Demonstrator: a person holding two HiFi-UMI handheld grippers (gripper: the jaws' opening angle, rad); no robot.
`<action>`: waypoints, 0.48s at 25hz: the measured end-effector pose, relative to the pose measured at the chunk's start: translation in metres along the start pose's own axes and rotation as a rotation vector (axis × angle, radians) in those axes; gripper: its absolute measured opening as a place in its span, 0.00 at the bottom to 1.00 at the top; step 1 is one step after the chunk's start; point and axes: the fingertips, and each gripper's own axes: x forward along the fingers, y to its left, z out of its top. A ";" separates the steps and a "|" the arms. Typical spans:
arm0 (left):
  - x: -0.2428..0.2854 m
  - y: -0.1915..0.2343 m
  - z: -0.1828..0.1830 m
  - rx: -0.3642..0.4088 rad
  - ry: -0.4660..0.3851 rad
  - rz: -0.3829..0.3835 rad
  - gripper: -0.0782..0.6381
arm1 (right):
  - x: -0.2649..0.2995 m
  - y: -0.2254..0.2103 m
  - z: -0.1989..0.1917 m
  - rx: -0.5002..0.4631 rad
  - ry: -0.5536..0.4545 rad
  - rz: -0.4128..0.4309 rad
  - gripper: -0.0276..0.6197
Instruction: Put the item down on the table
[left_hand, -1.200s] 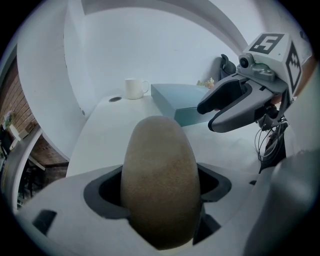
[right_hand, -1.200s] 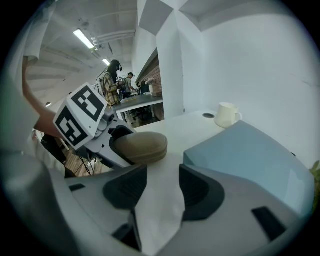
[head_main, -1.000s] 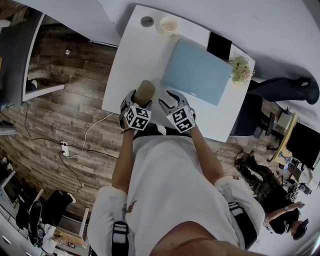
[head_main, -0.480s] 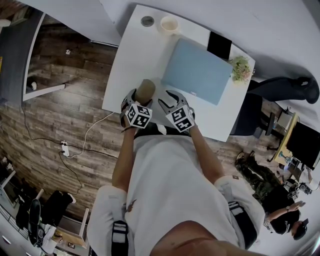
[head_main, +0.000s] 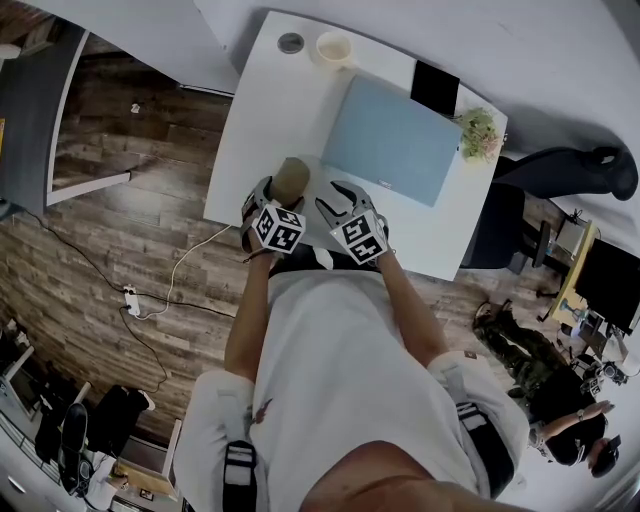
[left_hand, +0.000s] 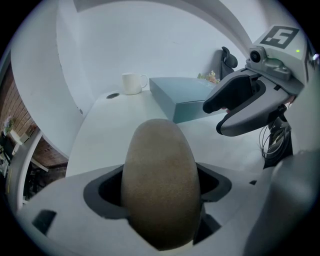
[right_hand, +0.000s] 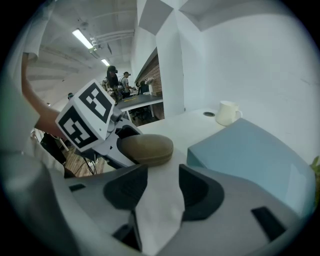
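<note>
The white table (head_main: 250, 120) is standing on plank flooring (head_main: 130, 210). Near its front edge, toward the left corner, the left gripper (head_main: 272, 196) is pinching a brown oval case (left_hand: 160, 185), long axis pointing toward the far edge. Bare top is lying ahead, between the left edge and the blue box (head_main: 390, 140). The right gripper (right_hand: 162, 187) is hanging just beside, jaws spread, empty. Whether the case is touching down, I cannot tell.
</note>
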 end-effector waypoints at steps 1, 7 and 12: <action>0.000 0.000 0.000 0.001 0.001 0.001 0.67 | 0.000 0.001 0.000 0.002 -0.003 -0.001 0.36; 0.001 0.000 0.001 0.006 0.003 0.011 0.67 | -0.003 0.003 -0.002 0.004 -0.005 0.002 0.36; 0.001 0.001 0.002 0.003 0.005 0.014 0.68 | -0.004 0.005 0.001 0.005 -0.014 0.001 0.36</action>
